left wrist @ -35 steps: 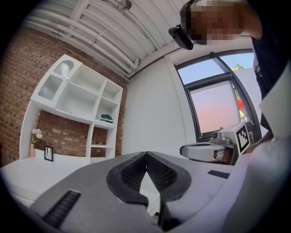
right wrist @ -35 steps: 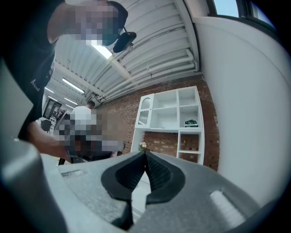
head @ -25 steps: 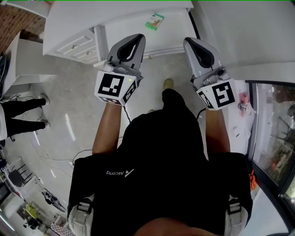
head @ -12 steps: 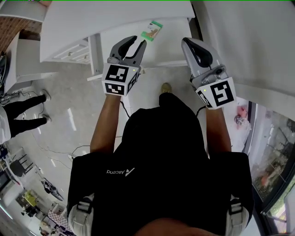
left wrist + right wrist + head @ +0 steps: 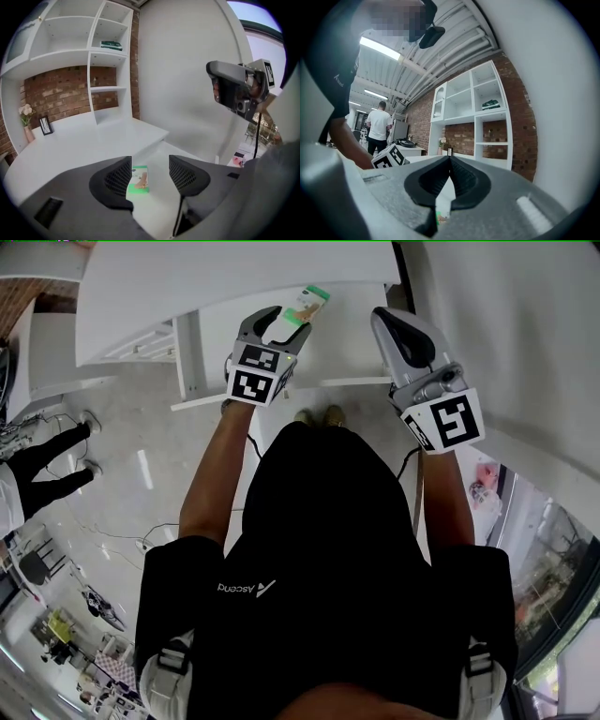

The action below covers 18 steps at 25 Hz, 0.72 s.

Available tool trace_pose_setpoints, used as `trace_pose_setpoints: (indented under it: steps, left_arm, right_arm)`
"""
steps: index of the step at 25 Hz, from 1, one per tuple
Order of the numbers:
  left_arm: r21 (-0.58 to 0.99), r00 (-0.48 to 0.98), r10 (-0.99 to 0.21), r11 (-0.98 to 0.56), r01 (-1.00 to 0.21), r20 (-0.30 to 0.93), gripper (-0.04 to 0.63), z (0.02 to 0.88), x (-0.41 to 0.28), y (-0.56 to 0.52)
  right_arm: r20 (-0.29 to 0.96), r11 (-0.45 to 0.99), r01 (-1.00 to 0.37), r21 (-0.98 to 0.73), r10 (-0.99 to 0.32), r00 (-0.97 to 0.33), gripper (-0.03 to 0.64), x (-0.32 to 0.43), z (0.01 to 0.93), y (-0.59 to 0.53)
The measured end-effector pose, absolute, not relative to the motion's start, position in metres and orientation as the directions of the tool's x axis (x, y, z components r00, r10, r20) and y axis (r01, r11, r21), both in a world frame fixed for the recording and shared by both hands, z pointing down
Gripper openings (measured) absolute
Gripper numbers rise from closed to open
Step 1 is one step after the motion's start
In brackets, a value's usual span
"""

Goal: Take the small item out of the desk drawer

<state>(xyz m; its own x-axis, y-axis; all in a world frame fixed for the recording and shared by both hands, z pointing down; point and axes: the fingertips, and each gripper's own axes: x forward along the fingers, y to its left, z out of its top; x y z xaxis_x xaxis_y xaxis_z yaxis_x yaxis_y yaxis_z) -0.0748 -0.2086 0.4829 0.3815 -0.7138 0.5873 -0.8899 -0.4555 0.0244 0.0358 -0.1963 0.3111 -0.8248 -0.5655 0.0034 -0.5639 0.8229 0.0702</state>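
Left gripper [image 5: 150,174] jaws are being opened; a green packet [image 5: 138,180] is seen lying between them, ungripped. Right gripper [image 5: 450,161] is found closed, empty.

Far wall: a brick wall [image 5: 61,89] is showing behind white shelves [image 5: 110,70].
Right: a plain white wall [image 5: 183,70] is running alongside.
Floor: the pale grey floor [image 5: 112,437] is reflecting light at left.
Light: strip lights [image 5: 379,49] are glowing under the ribbed ceiling [image 5: 445,47].
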Motion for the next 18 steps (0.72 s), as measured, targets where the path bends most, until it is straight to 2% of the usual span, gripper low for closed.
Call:
trace_pose_setpoints:
  steps: [18]
  left_arm:
    - [0.045,0.342,-0.518,-0.502,-0.864,0.784,0.355,0.626,-0.092,-0.271]
  right_arm:
    - [0.112,0.777,-0.626,0.057,-0.628,-0.770,0.002,0.013,0.351,-0.248]
